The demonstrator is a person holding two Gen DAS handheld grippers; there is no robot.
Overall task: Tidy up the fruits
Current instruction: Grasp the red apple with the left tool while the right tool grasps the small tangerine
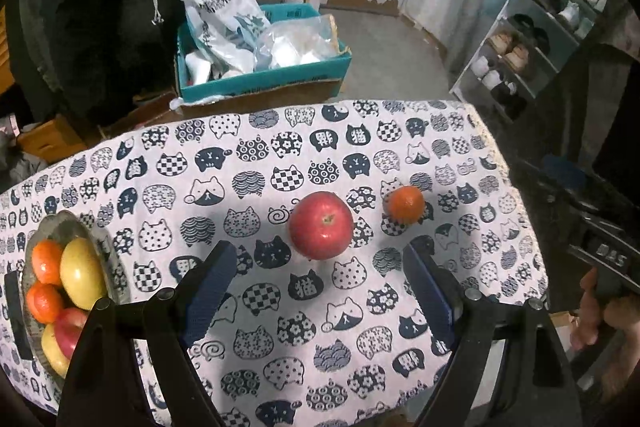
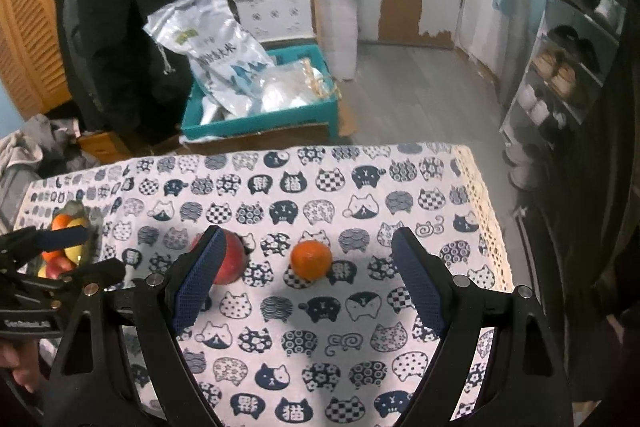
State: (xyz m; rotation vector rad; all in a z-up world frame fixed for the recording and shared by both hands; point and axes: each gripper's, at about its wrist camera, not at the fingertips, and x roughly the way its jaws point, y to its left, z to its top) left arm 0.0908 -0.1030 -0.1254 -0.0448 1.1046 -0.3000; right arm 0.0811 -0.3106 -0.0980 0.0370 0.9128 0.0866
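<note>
A red apple [image 1: 321,225] and a tangerine [image 1: 405,203] lie on the cat-print tablecloth [image 1: 280,327]. My left gripper [image 1: 320,251] hangs open just above and in front of the apple, and its blue pads [image 1: 214,287] touch nothing. A glass dish [image 1: 64,219] at the left holds tangerines, a yellow apple and red fruit. In the right wrist view my right gripper [image 2: 308,235] is open, with the tangerine [image 2: 311,260] lying ahead between its fingers, untouched. The apple [image 2: 232,261] is partly hidden behind the left finger [image 2: 196,279].
A teal box [image 1: 260,83] full of bags stands on the floor beyond the table's far edge. A shoe rack [image 1: 520,59] lines the right wall. A hand [image 1: 592,311] holds the other tool at the right. The dish [image 2: 76,207] shows behind the left tool's finger [image 2: 66,238].
</note>
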